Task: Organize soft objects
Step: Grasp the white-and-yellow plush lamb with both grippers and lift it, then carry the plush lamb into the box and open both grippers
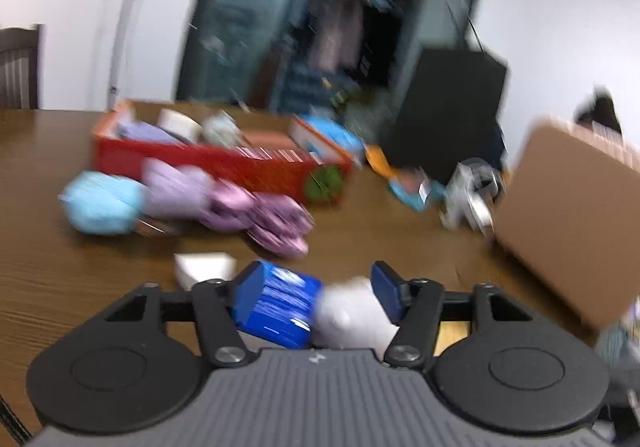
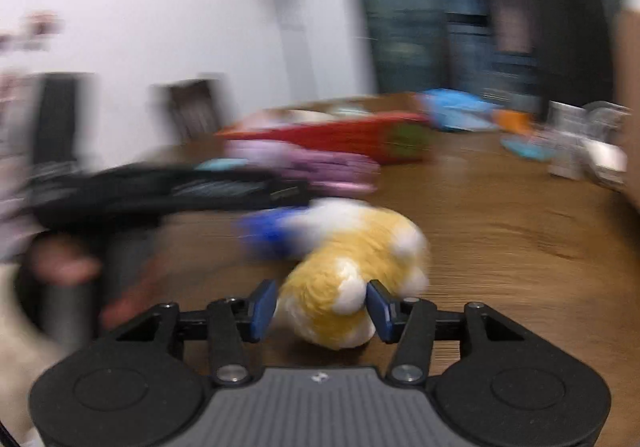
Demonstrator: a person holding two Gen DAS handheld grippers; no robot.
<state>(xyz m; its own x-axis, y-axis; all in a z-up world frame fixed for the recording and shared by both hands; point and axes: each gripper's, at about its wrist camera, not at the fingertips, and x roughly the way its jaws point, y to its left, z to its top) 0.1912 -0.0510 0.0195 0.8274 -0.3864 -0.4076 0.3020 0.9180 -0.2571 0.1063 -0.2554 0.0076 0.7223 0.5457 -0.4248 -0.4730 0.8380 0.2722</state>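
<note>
plush toy (image 2: 352, 267), yellow and white, sits mid-desk (image 2: 520, 231), clamped by the right hand-held gripper (image 2: 322, 311). left hand-held gripper (image 1: 320, 299) straddles its blue-white end, pads not clearly pressing. risk: fast, blurred carry; soft fur could slip free.

Each gripper (image 1: 318, 293) (image 2: 320, 307) had blue pads on black linkage arms with silver screws, two round black discs and a ribbed grey body.
</note>
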